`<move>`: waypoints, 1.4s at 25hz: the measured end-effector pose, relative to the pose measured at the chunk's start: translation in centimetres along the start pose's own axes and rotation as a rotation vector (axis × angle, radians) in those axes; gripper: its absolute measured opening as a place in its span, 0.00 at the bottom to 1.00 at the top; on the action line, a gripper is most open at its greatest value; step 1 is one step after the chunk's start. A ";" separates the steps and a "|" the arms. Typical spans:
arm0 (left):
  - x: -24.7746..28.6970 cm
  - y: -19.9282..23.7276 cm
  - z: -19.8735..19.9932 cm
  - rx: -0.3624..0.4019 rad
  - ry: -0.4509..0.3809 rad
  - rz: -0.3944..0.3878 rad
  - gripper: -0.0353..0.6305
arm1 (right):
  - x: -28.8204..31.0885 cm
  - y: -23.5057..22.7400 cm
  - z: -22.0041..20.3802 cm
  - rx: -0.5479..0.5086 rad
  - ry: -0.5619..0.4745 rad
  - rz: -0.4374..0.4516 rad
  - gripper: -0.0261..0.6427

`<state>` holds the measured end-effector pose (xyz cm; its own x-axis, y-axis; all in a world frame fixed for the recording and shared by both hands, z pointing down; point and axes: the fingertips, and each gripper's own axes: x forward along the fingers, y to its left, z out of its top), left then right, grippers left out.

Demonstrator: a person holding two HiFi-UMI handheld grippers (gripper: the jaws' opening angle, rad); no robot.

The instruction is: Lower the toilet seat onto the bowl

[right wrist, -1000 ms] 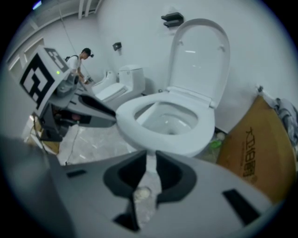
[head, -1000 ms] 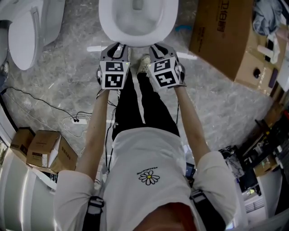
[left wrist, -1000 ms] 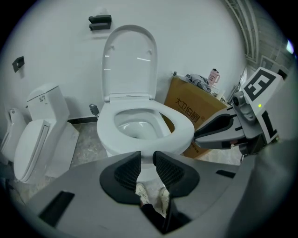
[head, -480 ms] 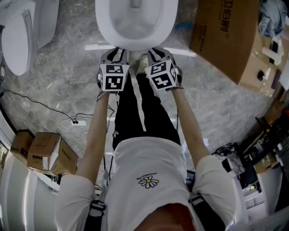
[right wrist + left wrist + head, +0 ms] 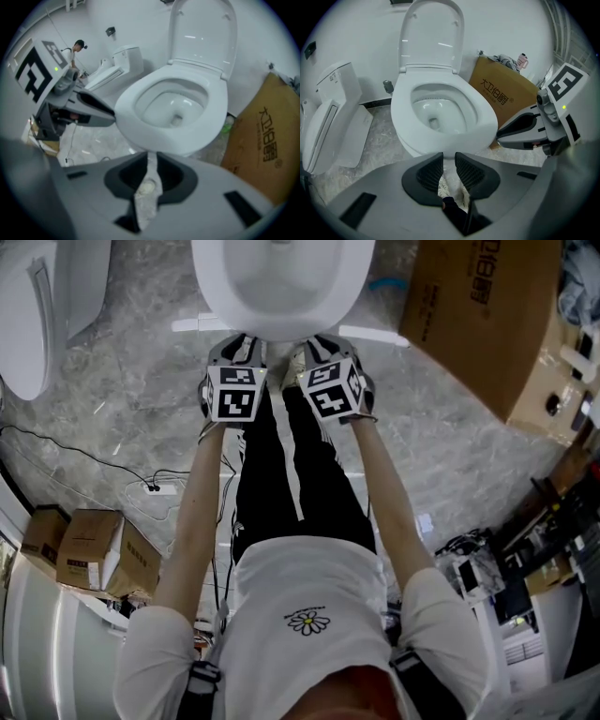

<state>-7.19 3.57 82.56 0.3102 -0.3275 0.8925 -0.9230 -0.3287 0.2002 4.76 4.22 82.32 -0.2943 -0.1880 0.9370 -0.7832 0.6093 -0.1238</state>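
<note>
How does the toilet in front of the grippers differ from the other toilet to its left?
The front toilet has its lid raised upright, so the bowl is open to view; the left toilet is closed. The front toilet stands straight ahead of the person; the left toilet stands off to the person's left. Both are white and stand on the grey marbled floor.
</note>
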 end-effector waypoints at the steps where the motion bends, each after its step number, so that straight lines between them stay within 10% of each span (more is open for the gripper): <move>1: 0.4 0.0 -0.1 0.001 0.004 0.000 0.21 | 0.4 -0.1 -0.1 -0.006 0.006 0.000 0.16; 25: 2.2 0.9 -0.7 -0.067 0.038 -0.025 0.19 | 3.0 -0.4 -1.2 -0.005 0.035 -0.041 0.14; 35: -4.2 2.5 10.1 -0.059 -0.124 0.039 0.19 | -3.9 -3.9 7.2 -0.043 -0.055 -0.131 0.14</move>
<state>-8.52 -4.80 75.20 0.2960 -0.4475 0.8439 -0.9456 -0.2620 0.1927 5.00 -2.99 76.83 -0.2212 -0.3090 0.9250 -0.7932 0.6088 0.0137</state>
